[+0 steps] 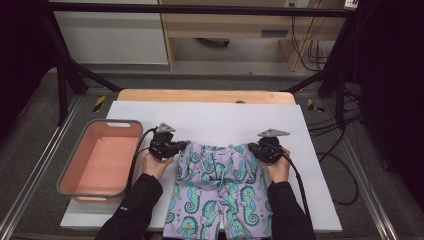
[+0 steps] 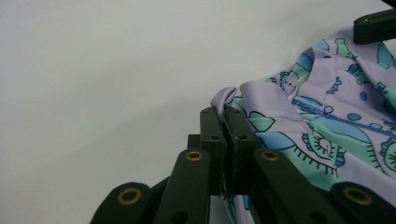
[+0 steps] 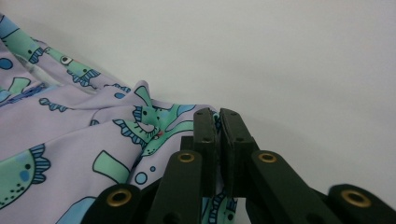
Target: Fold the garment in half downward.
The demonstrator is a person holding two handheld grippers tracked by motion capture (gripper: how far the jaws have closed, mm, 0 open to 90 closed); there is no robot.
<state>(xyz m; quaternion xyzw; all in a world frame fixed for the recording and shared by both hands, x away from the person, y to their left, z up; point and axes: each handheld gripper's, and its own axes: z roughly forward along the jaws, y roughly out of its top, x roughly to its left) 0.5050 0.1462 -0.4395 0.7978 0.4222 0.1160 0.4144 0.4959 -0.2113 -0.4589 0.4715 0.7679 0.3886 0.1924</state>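
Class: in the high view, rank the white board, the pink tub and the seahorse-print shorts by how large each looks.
1. White board, clearly largest.
2. and 3. Seahorse-print shorts and pink tub: they look about alike, and the frame's bottom edge crops the shorts, so unranked.

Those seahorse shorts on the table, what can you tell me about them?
The shorts are lilac, soft-looking fabric printed with teal and blue seahorses. They lie spread on the white sheet, waistband away from the person, legs running toward the near edge. The waist is rumpled. The left gripper and right gripper are each shut on a waist corner.
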